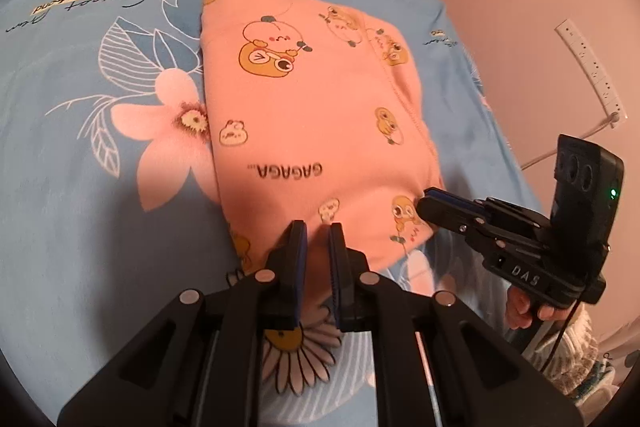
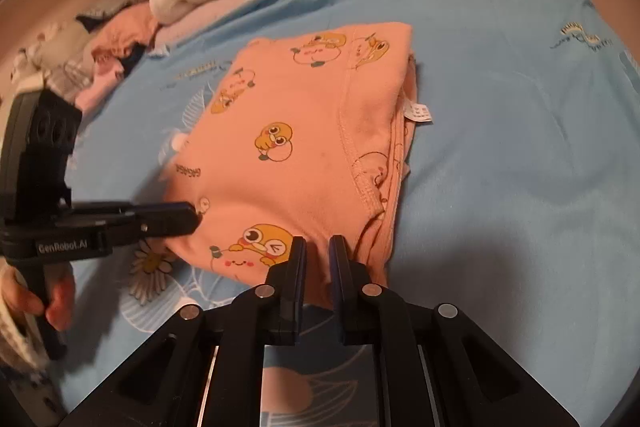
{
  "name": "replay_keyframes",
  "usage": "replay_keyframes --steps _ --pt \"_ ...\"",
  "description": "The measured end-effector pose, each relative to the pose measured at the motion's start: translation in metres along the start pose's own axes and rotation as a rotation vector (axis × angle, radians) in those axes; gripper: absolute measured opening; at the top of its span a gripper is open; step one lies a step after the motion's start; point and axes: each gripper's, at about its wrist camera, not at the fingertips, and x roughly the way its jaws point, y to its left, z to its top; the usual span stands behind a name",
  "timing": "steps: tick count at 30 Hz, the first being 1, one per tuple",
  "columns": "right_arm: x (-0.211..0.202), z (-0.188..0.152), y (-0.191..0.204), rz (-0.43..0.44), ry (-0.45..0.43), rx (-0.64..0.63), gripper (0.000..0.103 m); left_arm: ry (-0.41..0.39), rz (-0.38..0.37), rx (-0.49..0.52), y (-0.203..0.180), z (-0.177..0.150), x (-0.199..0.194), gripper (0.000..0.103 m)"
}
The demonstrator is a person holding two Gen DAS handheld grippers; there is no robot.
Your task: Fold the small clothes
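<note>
Judged soft, light, floppy: pink garment [image 1: 312,115] on bed [image 1: 80,187], nipped at its 6 o'clock hem by left hand-held gripper [image 1: 318,231] and right hand-held gripper [image 2: 318,247], both narrow.

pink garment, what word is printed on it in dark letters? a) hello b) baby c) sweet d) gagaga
d: the pink garment carries the dark printed word GAGAGA near its lower middle in the left wrist view, lying on the blue floral sheet; "Sweet" is printed on the sheet, not on the garment.
</note>
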Motion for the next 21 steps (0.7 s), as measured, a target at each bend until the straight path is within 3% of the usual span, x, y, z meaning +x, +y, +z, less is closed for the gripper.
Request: replay_keyframes --steps 1,3,4,5,6,10,14,21 --pt "-0.004 0.001 0.0 0.011 -0.003 0.005 0.015 -0.004 -0.013 -0.005 0.0 -0.002 -0.006 0.013" --pt "-0.016 -0.002 -0.001 0.049 -0.013 0.02 0.038 -0.02 -0.037 -0.011 0.002 -0.005 -0.016 0.038" --pt "-0.022 -0.003 -0.005 0.07 -0.022 0.04 0.054 -0.038 -0.037 -0.023 0.005 -0.006 -0.022 0.048" --pt "-0.029 -0.005 -0.011 0.093 -0.041 0.068 0.062 -0.054 -0.025 -0.033 0.008 -0.005 -0.026 0.067" --pt "-0.034 -0.008 -0.016 0.105 -0.059 0.093 0.062 -0.075 -0.011 -0.048 0.012 -0.004 -0.03 0.071" --pt "-0.034 -0.006 -0.048 0.118 -0.068 0.237 0.062 -0.084 -0.039 -0.147 0.035 0.009 -0.028 0.071" --pt "-0.015 0.005 -0.075 0.233 -0.044 0.37 0.062 -0.065 -0.151 -0.241 0.054 0.022 -0.012 0.071" --pt "0.009 0.028 -0.076 0.314 -0.025 0.42 0.062 -0.057 -0.244 -0.274 0.061 0.043 -0.007 0.071"
